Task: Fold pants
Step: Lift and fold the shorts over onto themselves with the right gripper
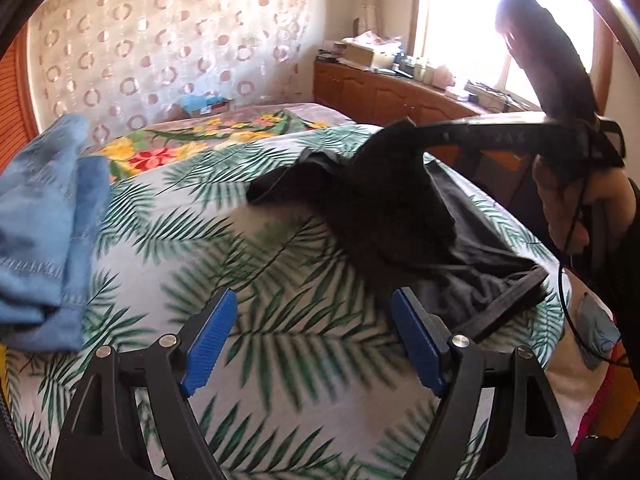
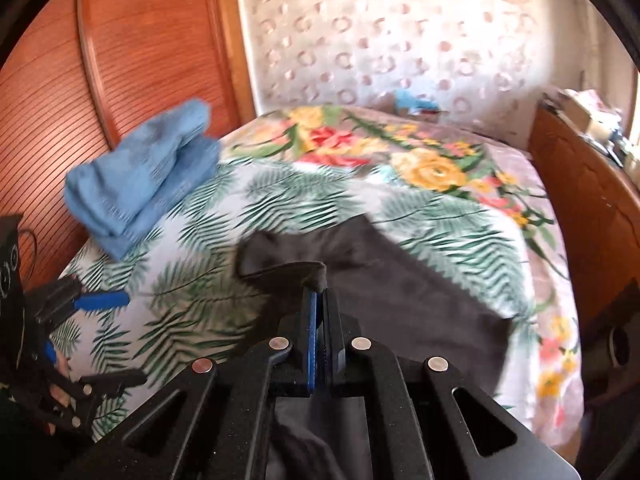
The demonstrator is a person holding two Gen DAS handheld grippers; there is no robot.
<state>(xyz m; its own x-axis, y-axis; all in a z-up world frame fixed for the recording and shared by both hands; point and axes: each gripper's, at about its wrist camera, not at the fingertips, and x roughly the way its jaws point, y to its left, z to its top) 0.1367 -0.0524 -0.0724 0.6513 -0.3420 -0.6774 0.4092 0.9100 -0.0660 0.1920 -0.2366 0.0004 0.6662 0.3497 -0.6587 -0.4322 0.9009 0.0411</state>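
Note:
Black pants (image 1: 400, 216) lie on the leaf-print bedsheet (image 1: 192, 240), partly lifted. My right gripper (image 2: 318, 284) is shut on a fold of the black pants (image 2: 400, 292) and holds it above the bed; it also shows in the left wrist view (image 1: 404, 130) with cloth hanging from its tip. My left gripper (image 1: 312, 316) is open and empty, low over the sheet just left of the pants. It shows at the left edge of the right wrist view (image 2: 108, 336).
Folded blue jeans (image 1: 44, 232) lie on the bed's left side, also in the right wrist view (image 2: 148, 172). A floral blanket (image 2: 400, 152) covers the far bed. A wooden wardrobe (image 2: 120, 60) stands left, a cluttered wooden cabinet (image 1: 384, 88) right, under the window.

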